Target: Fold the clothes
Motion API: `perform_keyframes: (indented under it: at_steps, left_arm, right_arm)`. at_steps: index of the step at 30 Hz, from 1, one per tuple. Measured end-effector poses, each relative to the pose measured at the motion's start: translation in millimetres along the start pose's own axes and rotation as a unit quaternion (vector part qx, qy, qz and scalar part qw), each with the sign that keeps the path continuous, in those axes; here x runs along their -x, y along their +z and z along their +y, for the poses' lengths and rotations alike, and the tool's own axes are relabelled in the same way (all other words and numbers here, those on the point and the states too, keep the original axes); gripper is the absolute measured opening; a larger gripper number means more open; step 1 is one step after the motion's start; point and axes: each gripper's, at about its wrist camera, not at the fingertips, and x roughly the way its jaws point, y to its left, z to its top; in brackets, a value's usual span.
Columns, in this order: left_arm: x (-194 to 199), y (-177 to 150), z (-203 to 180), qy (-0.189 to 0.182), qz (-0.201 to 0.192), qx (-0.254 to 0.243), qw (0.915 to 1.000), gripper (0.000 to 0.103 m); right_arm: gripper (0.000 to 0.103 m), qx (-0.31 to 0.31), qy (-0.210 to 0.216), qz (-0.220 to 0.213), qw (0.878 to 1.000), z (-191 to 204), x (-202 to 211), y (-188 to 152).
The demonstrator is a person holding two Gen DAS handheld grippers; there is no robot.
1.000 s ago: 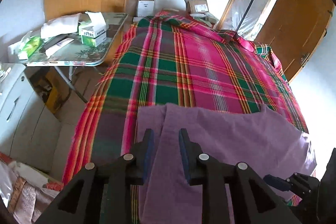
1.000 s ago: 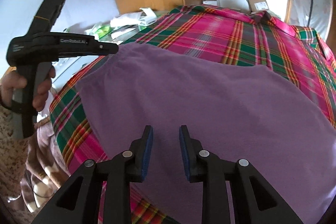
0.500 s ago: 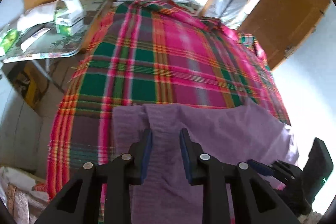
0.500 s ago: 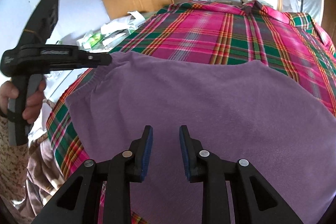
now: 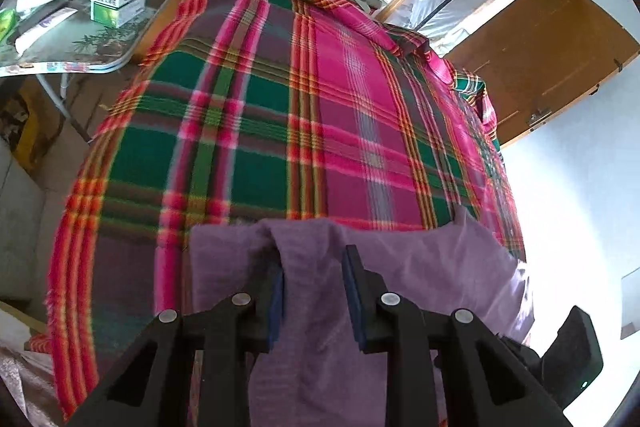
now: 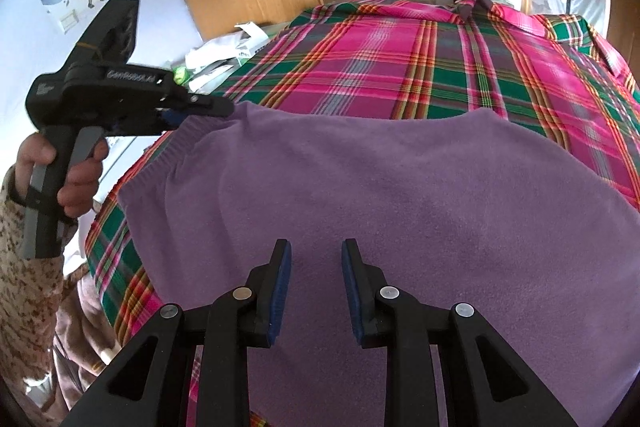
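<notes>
Right gripper [image 6: 314, 283] spread, hovering over purple sweater [image 6: 360, 187] lying on plaid bed [image 6: 440, 67]. Left gripper [image 5: 313, 283] pinching a raised fold at the ribbed edge. Soft, light, limp knit; best held at hem corners.

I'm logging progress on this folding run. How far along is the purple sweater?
Early stage. Done: the purple sweater lies spread on the plaid blanket. In hand: the left gripper grips a ribbed corner, with fabric bunched between its fingers in the left wrist view; the right gripper is over the cloth, jaws apart. Left: no flat fold shows yet, so all the folding remains.
</notes>
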Motion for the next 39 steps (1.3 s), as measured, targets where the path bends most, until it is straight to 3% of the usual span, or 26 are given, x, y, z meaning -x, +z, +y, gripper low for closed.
perform_keyframes:
  at_steps: [3,5,7,15,22,29,33,36,39]
  left_arm:
    - [-4,7,5,-0.009,-0.003,0.024,0.9997,0.025]
    - [-2,7,13,-0.025,-0.01,0.047,0.9985,0.009]
    - [2,4,19,-0.034,-0.022,0.059,0.9975,0.005]
    - [26,-7,29,-0.054,-0.073,0.076,0.9929,0.004]
    - [14,-7,37,-0.043,-0.065,0.08,0.9938,0.004]
    - [17,-7,37,-0.05,-0.064,0.073,0.994,0.004]
    - [18,-9,41,-0.06,-0.063,0.078,0.9931,0.004]
    - [18,-8,41,-0.061,-0.057,0.072,0.994,0.004]
    - [18,-5,38,-0.054,-0.049,0.056,0.9957,0.004]
  right_arm:
    - [0.027,-0.001,-0.001,0.0,1.0,0,0,0]
    - [0.027,-0.001,-0.001,0.0,1.0,0,1,0]
    - [0.027,-0.003,-0.001,0.0,1.0,0,1,0]
    - [0.027,-0.006,0.0,-0.003,1.0,2,-3,3]
    - [0.027,0.049,0.016,-0.024,0.998,32,-2,9]
    - [0.027,0.096,0.069,-0.029,0.993,82,-21,26]
    - [0.041,0.114,0.083,-0.033,0.989,101,-29,32]
    - [0.042,0.111,0.122,-0.038,0.986,110,-25,30]
    - [0.042,0.136,0.124,-0.035,0.982,128,-29,24]
